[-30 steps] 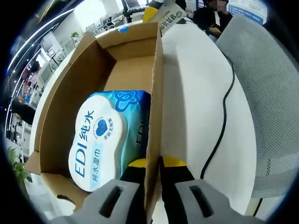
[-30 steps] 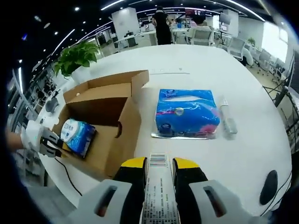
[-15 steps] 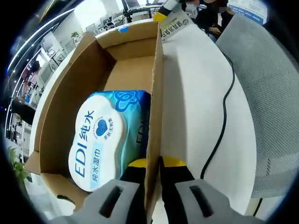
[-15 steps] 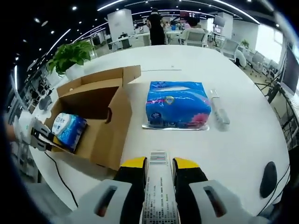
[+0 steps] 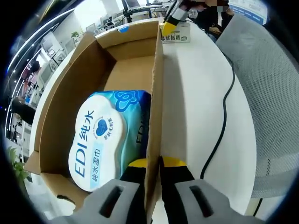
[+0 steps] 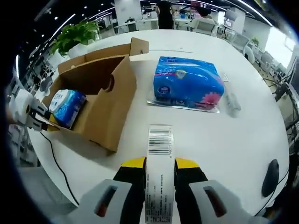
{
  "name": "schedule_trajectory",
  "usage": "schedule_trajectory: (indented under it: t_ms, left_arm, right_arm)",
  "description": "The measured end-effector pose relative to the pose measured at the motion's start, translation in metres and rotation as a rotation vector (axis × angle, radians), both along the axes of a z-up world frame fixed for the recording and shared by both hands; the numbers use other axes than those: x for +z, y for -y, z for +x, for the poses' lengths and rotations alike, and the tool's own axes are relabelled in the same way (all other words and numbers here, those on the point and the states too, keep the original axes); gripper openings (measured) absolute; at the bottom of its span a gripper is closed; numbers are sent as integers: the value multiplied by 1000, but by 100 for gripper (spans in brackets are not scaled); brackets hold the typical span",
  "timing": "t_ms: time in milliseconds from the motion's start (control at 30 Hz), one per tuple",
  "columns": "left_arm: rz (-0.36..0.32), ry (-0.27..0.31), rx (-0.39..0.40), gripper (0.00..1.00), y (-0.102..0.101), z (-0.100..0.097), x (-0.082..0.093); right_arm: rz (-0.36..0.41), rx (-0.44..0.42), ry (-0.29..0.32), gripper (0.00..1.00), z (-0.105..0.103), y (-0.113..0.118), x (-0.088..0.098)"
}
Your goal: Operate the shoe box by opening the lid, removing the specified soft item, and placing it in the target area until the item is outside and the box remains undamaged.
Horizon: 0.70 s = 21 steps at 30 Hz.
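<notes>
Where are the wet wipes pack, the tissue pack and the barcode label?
wet wipes pack (image 5: 96, 140), left gripper view, white front label.
tissue pack (image 6: 188, 82), right gripper view, top face.
barcode label (image 6: 160, 140), right gripper view, barcode area.

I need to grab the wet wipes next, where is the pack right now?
The wet wipes pack lies inside the open cardboard box, at the end where the left gripper clamps the box wall.

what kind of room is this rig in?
Most likely an open-plan office. A large white table holds the cardboard box, a mesh office chair stands beside it, and more desks and chairs sit under ceiling lights behind, with a potted plant.
</notes>
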<state>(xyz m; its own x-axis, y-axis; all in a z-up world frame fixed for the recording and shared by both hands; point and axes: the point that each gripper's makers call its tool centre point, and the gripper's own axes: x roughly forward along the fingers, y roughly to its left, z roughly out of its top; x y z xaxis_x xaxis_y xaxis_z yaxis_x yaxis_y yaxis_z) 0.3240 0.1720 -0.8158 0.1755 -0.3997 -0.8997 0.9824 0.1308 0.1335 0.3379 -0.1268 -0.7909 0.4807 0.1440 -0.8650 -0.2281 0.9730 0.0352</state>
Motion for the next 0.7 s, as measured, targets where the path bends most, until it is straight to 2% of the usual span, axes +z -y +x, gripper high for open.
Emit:
schedule_trajectory:
  t_ms: [100, 233, 433, 700]
  left_arm:
    - [0, 0, 0, 4, 0, 0, 0]
    - [0, 0, 0, 4, 0, 0, 0]
    - [-1, 0, 1, 4, 0, 0, 0]
    - [0, 0, 2, 4, 0, -1, 0]
  right_arm:
    - [14, -9, 3, 20, -1, 0, 3]
    - [67, -68, 7, 25, 0, 0, 10]
    - [38, -96, 19, 24, -6, 5, 20]
    - [-63, -3, -27, 18, -16, 7, 12]
